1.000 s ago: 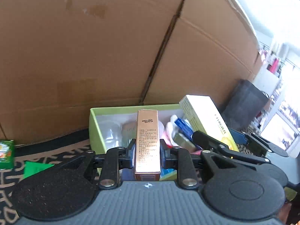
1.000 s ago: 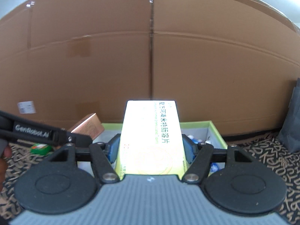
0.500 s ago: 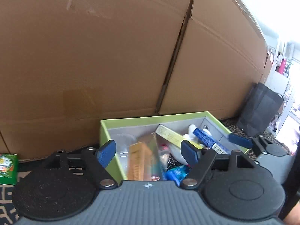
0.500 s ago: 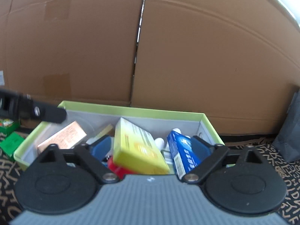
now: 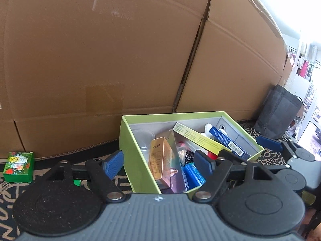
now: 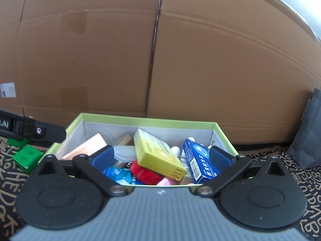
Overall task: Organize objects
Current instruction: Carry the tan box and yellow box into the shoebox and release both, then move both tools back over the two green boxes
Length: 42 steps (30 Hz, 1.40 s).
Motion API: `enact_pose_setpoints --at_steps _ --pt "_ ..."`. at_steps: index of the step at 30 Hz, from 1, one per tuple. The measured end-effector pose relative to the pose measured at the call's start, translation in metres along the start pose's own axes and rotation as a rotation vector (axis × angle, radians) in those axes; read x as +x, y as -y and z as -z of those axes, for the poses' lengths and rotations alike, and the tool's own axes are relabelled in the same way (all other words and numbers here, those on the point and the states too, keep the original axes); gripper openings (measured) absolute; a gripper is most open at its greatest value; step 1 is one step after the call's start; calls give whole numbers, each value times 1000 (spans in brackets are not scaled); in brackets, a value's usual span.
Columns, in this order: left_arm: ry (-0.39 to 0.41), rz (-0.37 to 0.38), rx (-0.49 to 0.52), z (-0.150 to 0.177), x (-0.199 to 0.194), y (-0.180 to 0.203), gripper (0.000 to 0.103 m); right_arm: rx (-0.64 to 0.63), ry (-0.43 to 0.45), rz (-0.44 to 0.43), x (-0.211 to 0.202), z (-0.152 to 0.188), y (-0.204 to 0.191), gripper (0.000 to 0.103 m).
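A lime-green open box [image 5: 130,140] [image 6: 124,118] stands on the patterned mat against the cardboard wall and holds several items. A copper-gold carton [image 5: 160,160] [image 6: 86,146] lies in its left part. A yellow box [image 6: 158,154] [image 5: 198,138] lies tilted on top in the middle, next to a blue box [image 6: 198,160] [image 5: 226,140]. My left gripper [image 5: 158,163] is open and empty, just in front of the green box. My right gripper [image 6: 161,158] is open and empty, above the box's near edge.
A green snack packet [image 5: 19,166] stands on the mat to the left, and a flat green packet [image 6: 27,156] lies near it. A tall cardboard wall [image 5: 120,60] closes the back. A dark bag [image 5: 280,112] [image 6: 309,140] stands at the right.
One second ago my left gripper held the copper-gold carton and my right held the yellow box. Both were let go into the green box, and both grippers have opened and drawn back.
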<state>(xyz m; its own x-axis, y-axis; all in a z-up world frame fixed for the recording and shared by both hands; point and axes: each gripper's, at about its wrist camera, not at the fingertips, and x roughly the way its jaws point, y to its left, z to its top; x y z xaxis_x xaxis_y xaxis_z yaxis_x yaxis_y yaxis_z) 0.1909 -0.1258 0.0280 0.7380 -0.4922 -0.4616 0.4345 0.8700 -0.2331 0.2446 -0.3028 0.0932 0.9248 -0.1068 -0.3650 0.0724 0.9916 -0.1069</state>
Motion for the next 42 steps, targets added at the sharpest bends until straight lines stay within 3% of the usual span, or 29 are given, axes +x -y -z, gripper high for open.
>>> enact_pose_setpoints --at_steps 8,14,22,26,31,42 --pt "-11 -21 -1 13 -34 -15 82 -5 16 -29 -35 -4 -23 103" --pt "-22 -44 -10 45 -69 -47 85 23 4 -97 -62 10 -48 103" --pt "-63 -159 -46 78 -97 -100 85 -4 -32 -226 -78 24 -102 103" --pt "-57 -238 -61 79 -107 -125 85 -68 -47 -312 -78 27 -141 103" --pt "-55 -274 -114 80 -112 -149 85 -134 -73 -387 -73 33 -182 103" --pt "-55 -302 -156 72 -92 -177 85 -73 -171 -384 -10 25 -224 103"
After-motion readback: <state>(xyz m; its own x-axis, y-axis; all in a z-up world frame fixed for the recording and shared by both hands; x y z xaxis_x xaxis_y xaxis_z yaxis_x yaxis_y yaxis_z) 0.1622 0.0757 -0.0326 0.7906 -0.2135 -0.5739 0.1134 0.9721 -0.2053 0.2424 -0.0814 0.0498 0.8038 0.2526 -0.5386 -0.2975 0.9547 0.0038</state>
